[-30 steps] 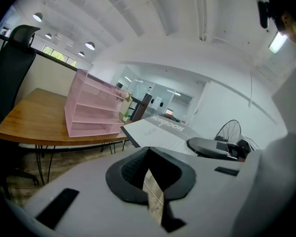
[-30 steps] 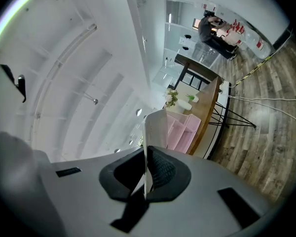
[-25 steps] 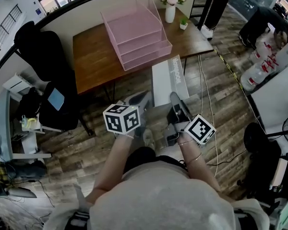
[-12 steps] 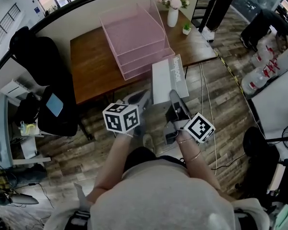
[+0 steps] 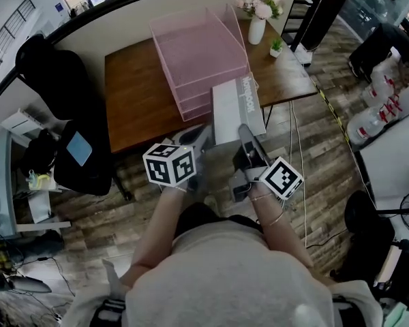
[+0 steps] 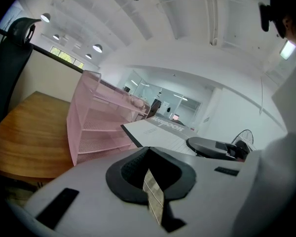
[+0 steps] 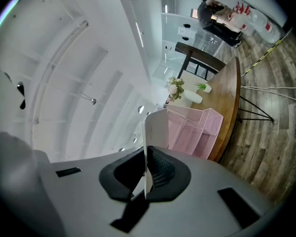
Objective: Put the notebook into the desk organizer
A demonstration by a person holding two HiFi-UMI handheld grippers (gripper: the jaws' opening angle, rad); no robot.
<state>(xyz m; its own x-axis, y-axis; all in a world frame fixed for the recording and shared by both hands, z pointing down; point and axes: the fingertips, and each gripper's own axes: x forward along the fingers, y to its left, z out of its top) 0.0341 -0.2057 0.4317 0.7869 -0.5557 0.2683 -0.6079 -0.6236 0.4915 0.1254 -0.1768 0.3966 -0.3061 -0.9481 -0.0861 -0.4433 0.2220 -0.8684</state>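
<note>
Forward since a moment ago, the one pale grey notebook with dark cover print reaches over the table's near edge, by the single pink three-tier desk organizer. Right gripper fingers clamp its near end; left gripper fingers are closed, empty. One flower vase stands at the far right corner above a plank floor.

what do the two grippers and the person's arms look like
Both the left gripper and right gripper have light grey bodies with black ribbed jaw pads. Each carries a white cube printed with black square markers. The person wears a light grey short-sleeved top and thin bracelets on the right wrist.
</note>
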